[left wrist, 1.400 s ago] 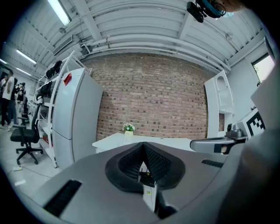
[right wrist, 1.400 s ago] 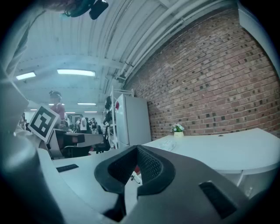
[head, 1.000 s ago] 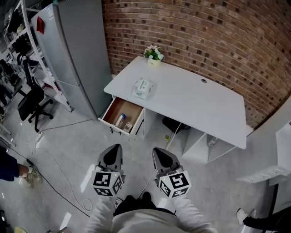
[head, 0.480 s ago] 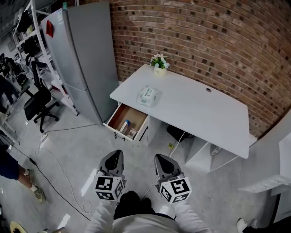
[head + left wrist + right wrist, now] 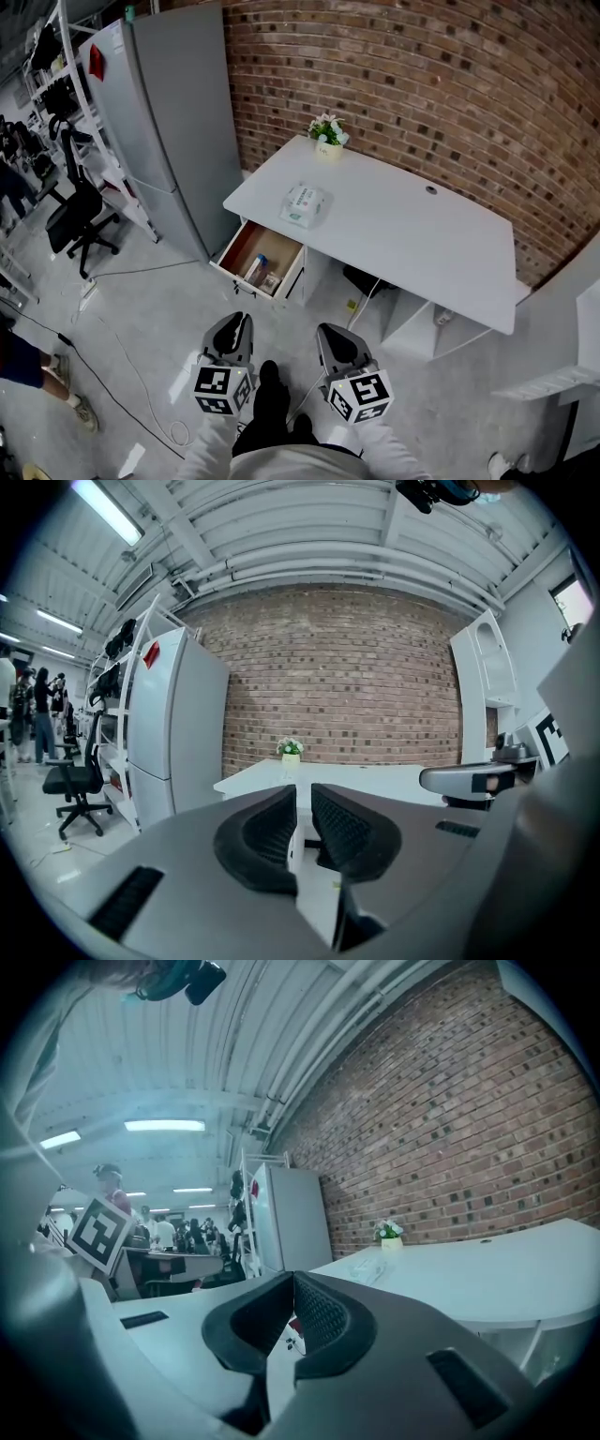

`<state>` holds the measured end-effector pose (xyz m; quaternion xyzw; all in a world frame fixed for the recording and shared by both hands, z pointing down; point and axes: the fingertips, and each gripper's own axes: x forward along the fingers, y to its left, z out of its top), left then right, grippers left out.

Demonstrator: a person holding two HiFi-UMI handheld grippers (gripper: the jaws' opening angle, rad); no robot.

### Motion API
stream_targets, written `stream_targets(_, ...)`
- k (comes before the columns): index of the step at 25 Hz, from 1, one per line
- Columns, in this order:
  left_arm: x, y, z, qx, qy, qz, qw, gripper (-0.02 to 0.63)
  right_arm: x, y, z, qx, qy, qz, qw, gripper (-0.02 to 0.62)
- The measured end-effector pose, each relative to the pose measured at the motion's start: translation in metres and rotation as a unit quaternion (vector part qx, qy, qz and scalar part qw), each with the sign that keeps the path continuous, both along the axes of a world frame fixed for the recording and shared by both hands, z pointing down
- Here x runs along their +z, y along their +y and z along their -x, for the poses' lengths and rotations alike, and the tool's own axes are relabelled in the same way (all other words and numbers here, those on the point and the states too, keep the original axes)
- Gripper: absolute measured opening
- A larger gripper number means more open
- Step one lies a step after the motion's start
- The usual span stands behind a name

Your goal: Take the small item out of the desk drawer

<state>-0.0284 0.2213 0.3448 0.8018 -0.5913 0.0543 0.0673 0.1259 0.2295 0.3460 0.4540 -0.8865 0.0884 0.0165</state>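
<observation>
Brown drawer (image 5: 270, 246) gaping at desk (image 5: 394, 225) corner | left gripper (image 5: 234, 325) opening, empty | right gripper (image 5: 330, 335) pressing together, empty | needing closer stance above small item (image 5: 254, 269)

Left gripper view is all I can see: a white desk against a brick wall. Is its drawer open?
Observer: Yes. The head view shows the drawer pulled out under the desk's end nearest the fridge.
Operator: Anything inside?
Observer: Small items, one partly blue; too small to name.
Operator: Anything on top besides the flowers?
Observer: A flat white packet.
</observation>
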Motion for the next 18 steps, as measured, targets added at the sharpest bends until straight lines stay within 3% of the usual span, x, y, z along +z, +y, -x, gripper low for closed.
stream_targets(2, 0.004, -0.011, 0.004, -0.001, 0.000, 0.004, 1.0000, 0.069, 0.002, -0.009, 0.004, -0.002, 0.003, 0.002, 1.000, 0.028)
stream_targets(18, 0.042, -0.140, 0.060, 0.011, 0.002, 0.038, 0.9992, 0.138, 0.024, -0.131, 0.063, 0.001, 0.016, 0.023, 1.000, 0.028)
